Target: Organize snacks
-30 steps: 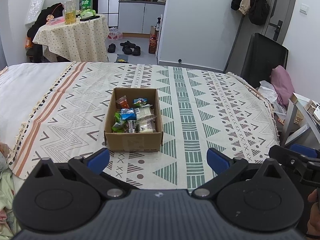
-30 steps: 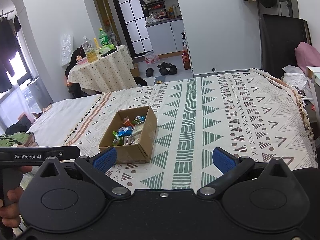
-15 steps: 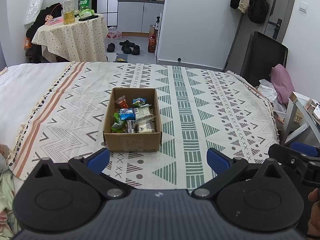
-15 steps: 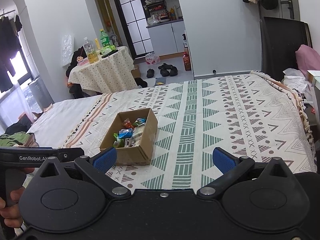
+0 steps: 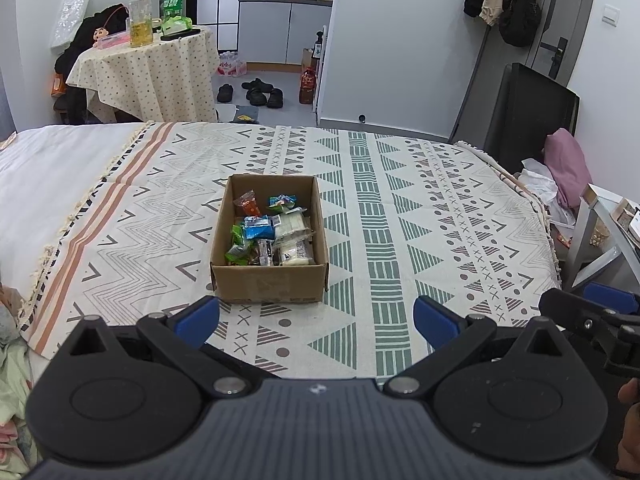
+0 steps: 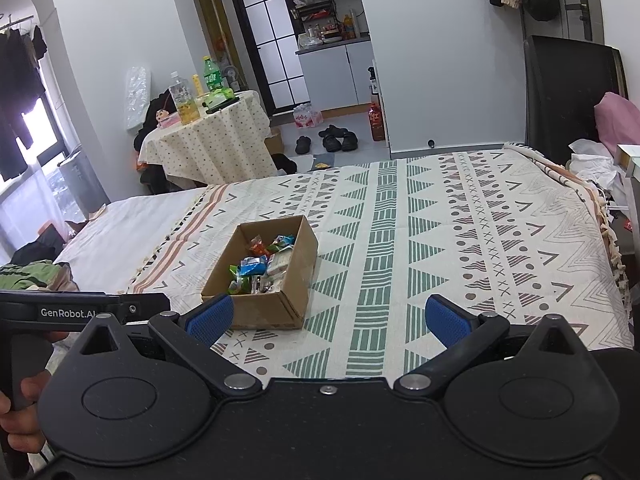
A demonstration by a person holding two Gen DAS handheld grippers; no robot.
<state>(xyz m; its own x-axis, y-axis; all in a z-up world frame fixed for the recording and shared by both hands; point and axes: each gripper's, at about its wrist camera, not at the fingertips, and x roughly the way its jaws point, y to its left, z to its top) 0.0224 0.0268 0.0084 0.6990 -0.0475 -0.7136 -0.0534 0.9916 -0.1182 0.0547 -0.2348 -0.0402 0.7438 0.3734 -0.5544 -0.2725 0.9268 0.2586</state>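
I hold my left gripper point(image 5: 316, 320) and right gripper point(image 6: 328, 316) wide open and empty at the near edge of the bed cover point(image 5: 400, 208), barely moved since a moment ago, while the snacks point(image 5: 272, 236) all sit in the cardboard box point(image 5: 268, 282) farther in.

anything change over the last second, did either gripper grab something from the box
No grab. Both views drift slightly, the cardboard box sitting a touch lower in frame, so the grippers shifted a little. The left gripper and right gripper stay open and empty, short of the box. The snack packets lie in the box as before, and the box has not moved on the patterned blanket.
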